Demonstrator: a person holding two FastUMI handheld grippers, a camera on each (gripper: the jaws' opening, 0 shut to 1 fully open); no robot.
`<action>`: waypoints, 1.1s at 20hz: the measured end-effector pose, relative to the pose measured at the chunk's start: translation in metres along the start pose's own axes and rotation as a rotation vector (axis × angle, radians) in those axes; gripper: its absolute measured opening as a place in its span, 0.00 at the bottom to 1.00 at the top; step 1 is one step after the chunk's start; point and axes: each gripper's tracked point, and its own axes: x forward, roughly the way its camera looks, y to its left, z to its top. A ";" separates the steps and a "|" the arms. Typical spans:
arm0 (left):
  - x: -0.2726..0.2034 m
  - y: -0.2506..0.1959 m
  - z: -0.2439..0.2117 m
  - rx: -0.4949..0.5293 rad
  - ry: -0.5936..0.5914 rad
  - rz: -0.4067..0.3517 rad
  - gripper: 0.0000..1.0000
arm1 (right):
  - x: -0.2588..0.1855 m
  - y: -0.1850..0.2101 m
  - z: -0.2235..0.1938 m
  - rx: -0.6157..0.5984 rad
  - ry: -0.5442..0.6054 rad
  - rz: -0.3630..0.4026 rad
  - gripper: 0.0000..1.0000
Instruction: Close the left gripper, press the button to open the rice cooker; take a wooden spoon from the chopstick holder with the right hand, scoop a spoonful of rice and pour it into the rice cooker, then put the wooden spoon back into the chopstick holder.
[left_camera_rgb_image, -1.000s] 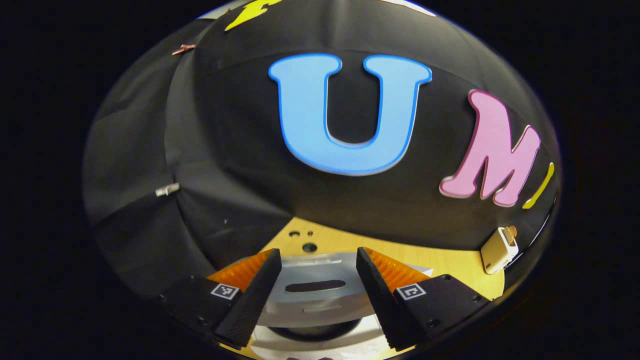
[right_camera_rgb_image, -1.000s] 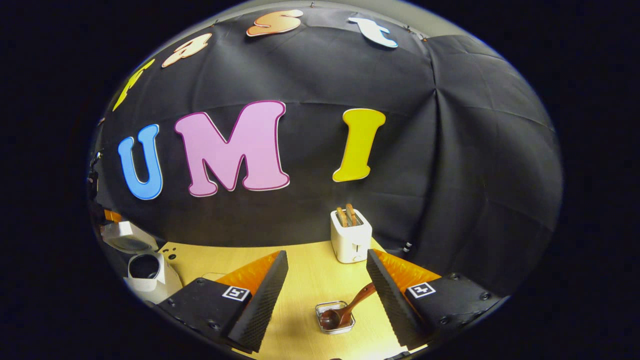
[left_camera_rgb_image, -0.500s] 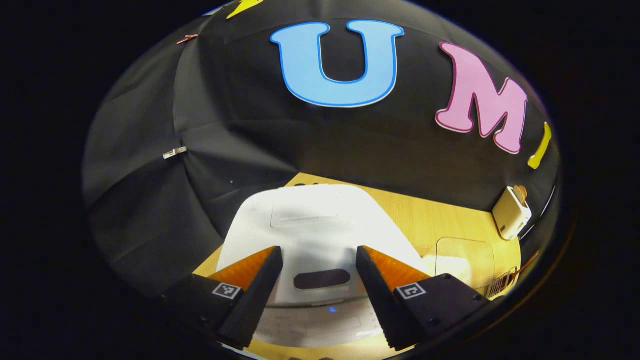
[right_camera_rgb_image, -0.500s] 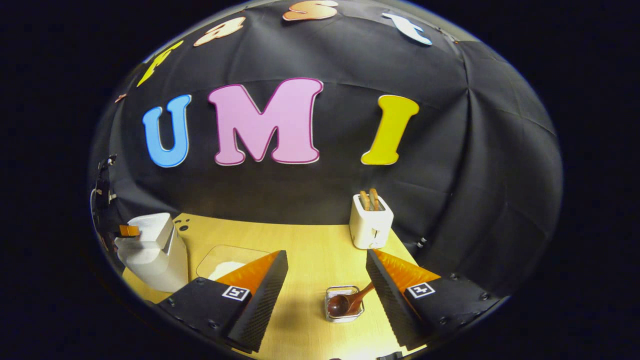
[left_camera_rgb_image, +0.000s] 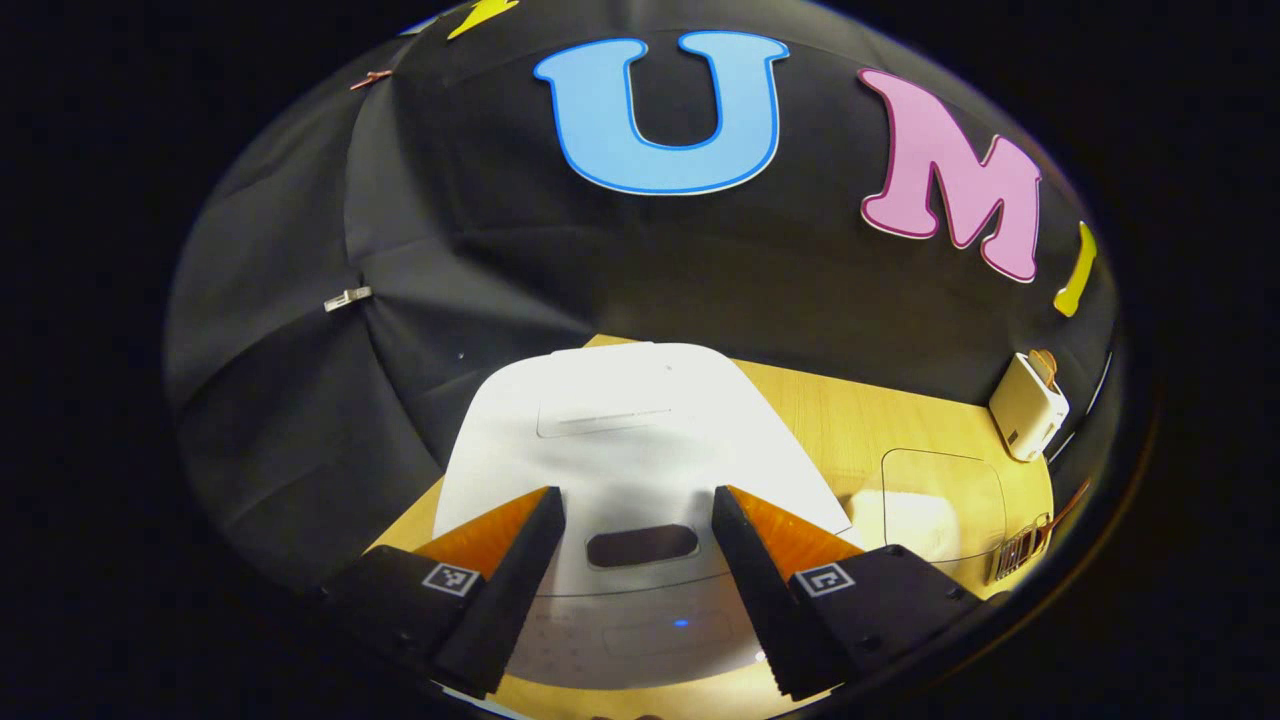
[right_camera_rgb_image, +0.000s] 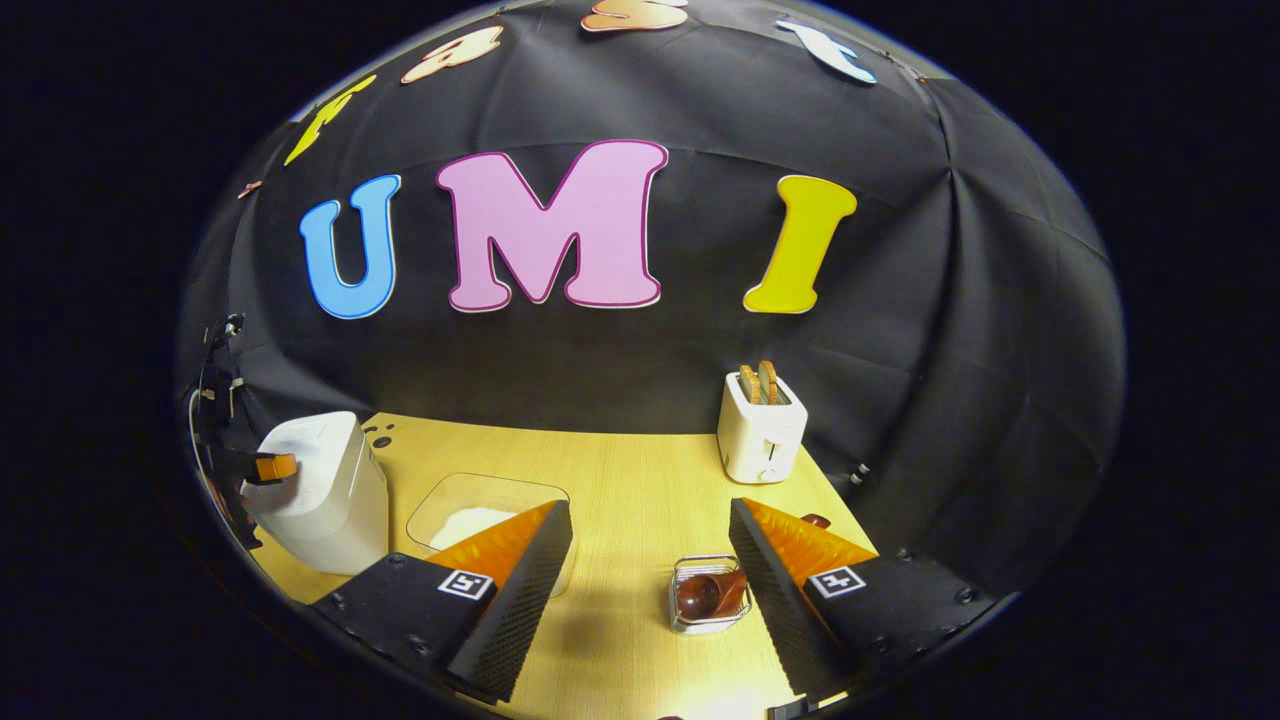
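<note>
Left gripper view: the left gripper (left_camera_rgb_image: 635, 590) hangs over the front of the rice cooker (left_camera_rgb_image: 630, 440), fingers spread wide apart and grasping nothing. The cooker lid lies down flat. A dark oval recess (left_camera_rgb_image: 642, 545), probably the release button, sits between the fingers at lower centre, with a small blue light (left_camera_rgb_image: 680, 623) below it.

Right gripper view: the right gripper (right_camera_rgb_image: 650, 600) is likewise released and empty. The wooden spoon (right_camera_rgb_image: 705, 592) rests bowl-up in the wire holder (right_camera_rgb_image: 708, 622), just left of the right finger at lower centre. The clear tray of rice (right_camera_rgb_image: 480, 515) lies at lower left, between the cooker (right_camera_rgb_image: 325, 490) and the holder.

Step in hand: a shut lid with the spoon in its holder fits either the moment ahead of the button press or the close of the whole sequence; these pictures do not settle which. If a press is due, the task calls for the left fingers to be drawn together first, then brought down squarely on the recess.

Clearances: the table (right_camera_rgb_image: 620, 480) is open between tray, holder and toaster (right_camera_rgb_image: 762, 430). The toaster stands near the back wall, well apart from the holder. The cooker sits near the table's left edge; its lid would need room to swing up toward the wall.
</note>
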 end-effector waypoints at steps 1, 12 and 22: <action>-0.001 0.000 0.002 -0.014 -0.011 0.007 0.99 | 0.000 0.002 -0.001 0.007 0.003 0.005 0.98; -0.099 -0.006 0.063 -0.038 -0.322 -0.015 0.96 | -0.016 0.017 0.029 0.061 -0.105 0.048 0.98; -0.204 -0.091 0.066 0.038 -0.463 -0.248 0.96 | -0.056 0.042 0.009 0.041 -0.112 0.075 0.98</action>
